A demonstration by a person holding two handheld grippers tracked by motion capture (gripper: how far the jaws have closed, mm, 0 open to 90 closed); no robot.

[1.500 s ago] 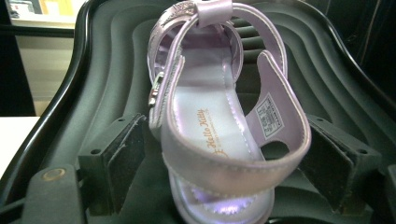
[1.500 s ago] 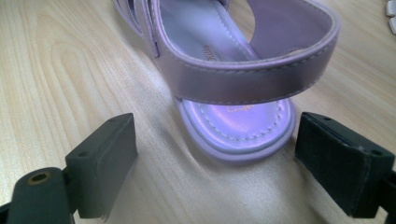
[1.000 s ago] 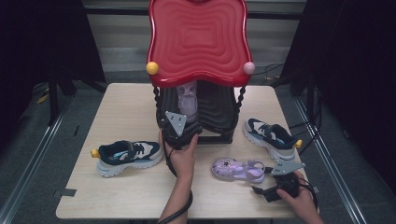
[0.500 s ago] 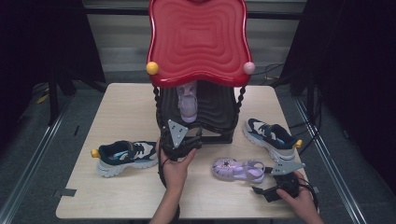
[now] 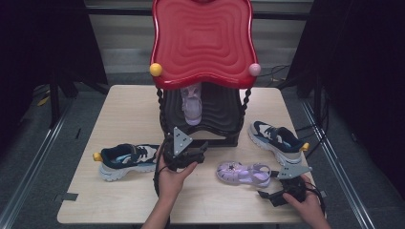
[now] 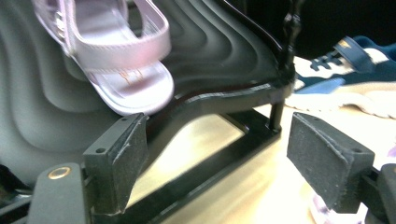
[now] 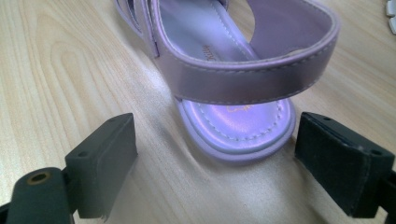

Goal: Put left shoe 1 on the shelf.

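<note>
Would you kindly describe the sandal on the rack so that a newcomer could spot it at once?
Start at the red-topped rack at the back of the table. On its black ribbed shelf, under the red top, lies a lilac sandal. Its twin lies on the tabletop, and the two other shoes are navy and white sneakers.

Pale wooden table (image 5: 119, 109) on grey floor (image 5: 43, 157) — dark curtains (image 5: 43, 43) behind.
</note>
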